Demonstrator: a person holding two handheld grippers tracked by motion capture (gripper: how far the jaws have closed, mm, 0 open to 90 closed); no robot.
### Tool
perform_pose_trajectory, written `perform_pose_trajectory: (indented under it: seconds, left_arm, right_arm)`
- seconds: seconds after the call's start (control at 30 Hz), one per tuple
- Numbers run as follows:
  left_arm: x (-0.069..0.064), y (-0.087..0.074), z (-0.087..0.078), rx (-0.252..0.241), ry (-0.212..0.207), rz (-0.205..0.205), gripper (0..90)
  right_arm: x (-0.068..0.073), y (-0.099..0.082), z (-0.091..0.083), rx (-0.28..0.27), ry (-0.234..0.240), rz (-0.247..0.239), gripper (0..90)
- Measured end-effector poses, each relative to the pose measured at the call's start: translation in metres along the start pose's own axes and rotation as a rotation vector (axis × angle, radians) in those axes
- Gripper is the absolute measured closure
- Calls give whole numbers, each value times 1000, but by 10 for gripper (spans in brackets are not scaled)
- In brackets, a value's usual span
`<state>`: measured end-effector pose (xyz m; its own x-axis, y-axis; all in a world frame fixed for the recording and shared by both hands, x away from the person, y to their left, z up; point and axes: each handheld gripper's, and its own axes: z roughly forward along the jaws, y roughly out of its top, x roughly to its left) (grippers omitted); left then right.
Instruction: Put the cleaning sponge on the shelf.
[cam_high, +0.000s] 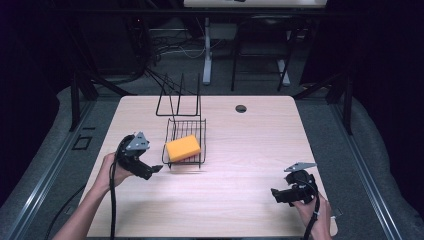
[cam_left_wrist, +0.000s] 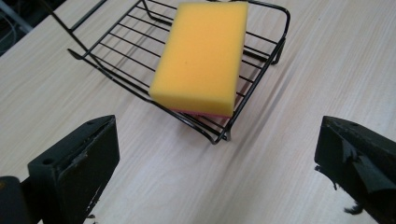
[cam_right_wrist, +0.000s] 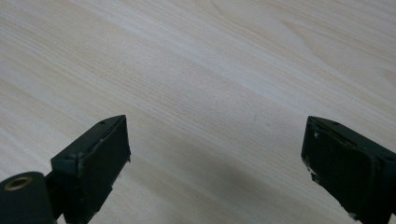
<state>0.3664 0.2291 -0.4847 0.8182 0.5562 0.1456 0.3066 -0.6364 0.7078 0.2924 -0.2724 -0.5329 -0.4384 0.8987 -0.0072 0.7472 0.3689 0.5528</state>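
Observation:
A yellow sponge (cam_high: 183, 148) with a thin pink underside lies flat in a low black wire basket (cam_high: 176, 126) near the middle of the table. In the left gripper view the sponge (cam_left_wrist: 201, 56) rests against the basket's (cam_left_wrist: 116, 46) near rim, a short way ahead of the jaws. My left gripper (cam_high: 152, 172) sits just left of the basket, open and holding nothing; its midpoint (cam_left_wrist: 217, 163) is over bare wood. My right gripper (cam_high: 276, 194) hovers open near the front right corner, and its midpoint (cam_right_wrist: 215, 163) also lies over bare tabletop.
The basket's tall wire back frame (cam_high: 179, 95) rises behind it. A round cable hole (cam_high: 241, 108) is at the table's (cam_high: 250, 150) far edge. Desk legs and cables stand on the floor beyond. Bare wood stretches between basket and right gripper.

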Motion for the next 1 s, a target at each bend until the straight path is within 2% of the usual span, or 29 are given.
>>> perform_pose_trajectory:
  seconds: [0.2, 0.33, 0.43, 0.7, 0.83, 1.0]
  left_arm:
    - [-11, -12, -24, -40, 30, -68, 1]
    - [-23, -20, -37, -40, 58, -98, 1]
    - [-32, -26, -42, -31, 62, -111, 1]
    - [-54, -47, -50, -7, 71, -145, 1]
    - [-60, -60, -49, 0, 71, -175, 1]
    - [-69, -74, -45, 27, 77, -185, 1]
  right_arm:
    - [1, 0, 1, -1, -5, -1, 76]
    - [1, 0, 1, -6, -2, -3, 75]
    - [1, 0, 1, -2, -1, -5, 75]
    - [2, 0, 0, -5, -5, -5, 75]
    - [3, 0, 1, 1, -3, -13, 75]
    - [4, 0, 2, 3, -9, -11, 75]
